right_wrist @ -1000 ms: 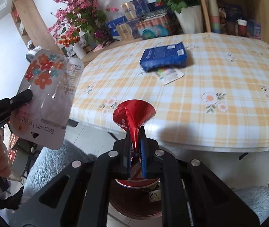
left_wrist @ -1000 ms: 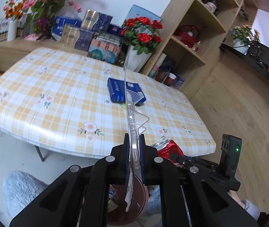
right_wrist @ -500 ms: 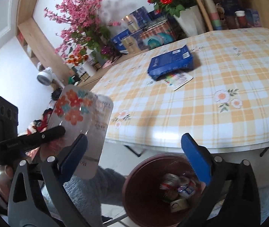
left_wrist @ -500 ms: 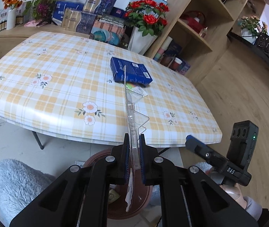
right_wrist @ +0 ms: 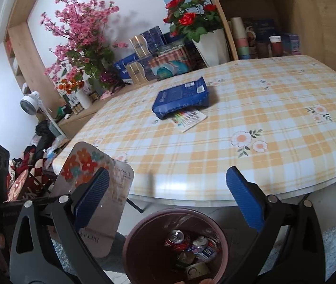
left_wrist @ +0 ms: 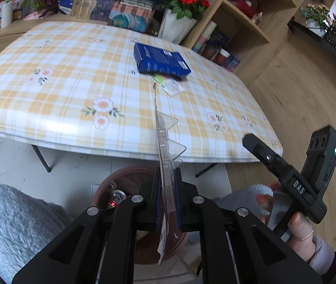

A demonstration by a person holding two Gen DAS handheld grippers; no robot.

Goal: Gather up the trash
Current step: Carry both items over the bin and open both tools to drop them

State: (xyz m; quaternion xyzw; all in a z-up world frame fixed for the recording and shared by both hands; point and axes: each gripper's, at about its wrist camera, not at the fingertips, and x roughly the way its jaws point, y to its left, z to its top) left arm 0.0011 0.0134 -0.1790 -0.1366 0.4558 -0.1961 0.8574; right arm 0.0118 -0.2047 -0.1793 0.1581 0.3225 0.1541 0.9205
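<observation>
My left gripper [left_wrist: 168,177] is shut on a clear plastic blister pack [left_wrist: 165,137] with a flowered card back, seen edge-on, held above a brown trash bin [left_wrist: 125,177]. The pack also shows in the right wrist view [right_wrist: 90,165], left of the bin [right_wrist: 144,222]. My right gripper [right_wrist: 168,203] is open and empty over the bin, which holds crushed red cans [right_wrist: 177,236] and other scraps. A blue box [right_wrist: 182,97] lies on a marker packet [right_wrist: 189,118] on the checked table [right_wrist: 262,123].
Flower vases, boxes and cups stand behind the table by wooden shelves [left_wrist: 246,11]. Grey fluffy rugs [left_wrist: 9,213] lie on the floor beside the bin. The right gripper shows at the right of the left wrist view [left_wrist: 286,172].
My right gripper opened and let the crushed red can fall into the bin. My left gripper moved down toward the bin with the blister pack still held.
</observation>
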